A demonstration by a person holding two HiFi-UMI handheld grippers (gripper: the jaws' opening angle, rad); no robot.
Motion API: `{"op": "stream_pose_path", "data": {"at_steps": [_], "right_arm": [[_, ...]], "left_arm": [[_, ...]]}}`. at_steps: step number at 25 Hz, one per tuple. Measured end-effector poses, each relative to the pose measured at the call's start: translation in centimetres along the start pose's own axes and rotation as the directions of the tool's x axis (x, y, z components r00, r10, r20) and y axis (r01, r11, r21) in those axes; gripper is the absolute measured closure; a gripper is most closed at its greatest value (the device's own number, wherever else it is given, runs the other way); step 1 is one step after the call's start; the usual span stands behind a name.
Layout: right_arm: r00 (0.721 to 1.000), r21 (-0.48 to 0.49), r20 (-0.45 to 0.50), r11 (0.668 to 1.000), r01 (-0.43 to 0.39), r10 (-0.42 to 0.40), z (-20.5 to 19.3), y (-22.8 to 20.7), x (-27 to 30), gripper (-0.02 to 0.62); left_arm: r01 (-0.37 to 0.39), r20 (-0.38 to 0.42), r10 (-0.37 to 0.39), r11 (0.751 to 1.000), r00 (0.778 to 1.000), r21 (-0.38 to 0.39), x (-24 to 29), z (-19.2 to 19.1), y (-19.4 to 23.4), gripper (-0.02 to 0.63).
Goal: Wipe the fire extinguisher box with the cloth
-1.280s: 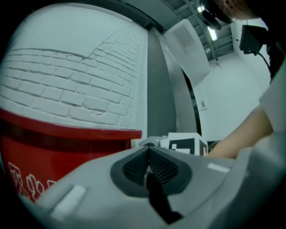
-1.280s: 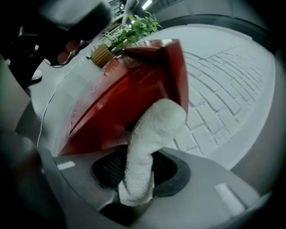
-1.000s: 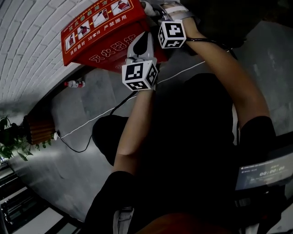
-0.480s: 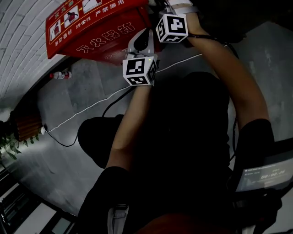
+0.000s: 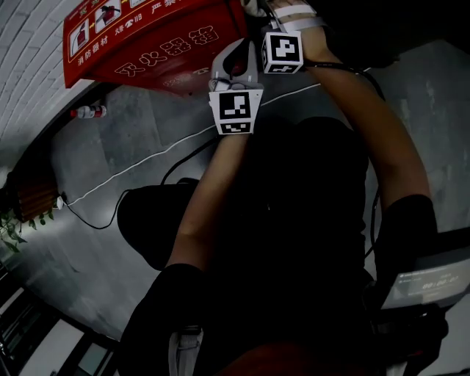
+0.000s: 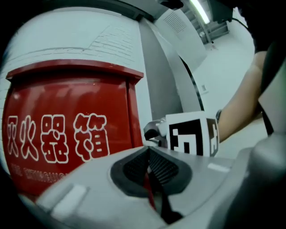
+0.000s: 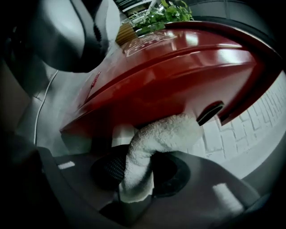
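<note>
The red fire extinguisher box [image 5: 147, 37] with white characters stands against the white brick wall. In the right gripper view a white terry cloth [image 7: 156, 138] is clamped in my right gripper [image 7: 134, 179] and pressed against the box's glossy red side [image 7: 178, 76]. In the head view the right gripper [image 5: 257, 11] sits at the box's right end, under its marker cube. My left gripper [image 6: 149, 167] is shut with nothing in it, close before the box's front [image 6: 67, 129]. From the head view the left gripper [image 5: 236, 62] is just below the right one.
A white cable [image 5: 147, 165] runs across the grey floor. A small bottle [image 5: 88, 111] lies at the wall's foot, left of the box. A potted plant [image 5: 29, 205] stands further left. The person's dark-clothed legs fill the lower middle; a device with a screen [image 5: 429, 279] shows at bottom right.
The head view has swung, so the box sits further left and higher. Both grippers have stayed at the box's right end, the left one shifting slightly up and right. The cloth remains held.
</note>
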State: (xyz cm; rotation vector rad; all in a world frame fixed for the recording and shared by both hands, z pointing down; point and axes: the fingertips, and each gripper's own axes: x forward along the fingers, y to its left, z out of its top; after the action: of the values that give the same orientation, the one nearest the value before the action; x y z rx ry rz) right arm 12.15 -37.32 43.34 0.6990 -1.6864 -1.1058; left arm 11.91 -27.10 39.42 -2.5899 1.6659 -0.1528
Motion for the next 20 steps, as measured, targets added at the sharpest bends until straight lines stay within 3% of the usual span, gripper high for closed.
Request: {"op": "stream_pose_path", "data": {"at_steps": [9,16,20], "right_arm": [[0.996,-0.062,-0.026,0.994,-0.085,0.083,-1.0,6.5,2.5,0.466],[0.998,-0.134,-0.010,0.989,-0.066,0.065,-1.5,10.7,4.4,0.465],[0.994,-0.116,-0.003,0.988,-0.106,0.107,-2.1,13.3,5.0,0.465]], "left_arm": [[0.024,-0.071,-0.024,1.000,0.997,0.004,0.3,-5.0,-2.1,0.606],[0.028,-0.122,-0.031,0.999,0.992,-0.030,0.3,-9.8,-2.2,0.606],[0.038,-0.155,-0.043,0.998,0.987,-0.040,1.0,-12.1,-2.7,0.606]]}}
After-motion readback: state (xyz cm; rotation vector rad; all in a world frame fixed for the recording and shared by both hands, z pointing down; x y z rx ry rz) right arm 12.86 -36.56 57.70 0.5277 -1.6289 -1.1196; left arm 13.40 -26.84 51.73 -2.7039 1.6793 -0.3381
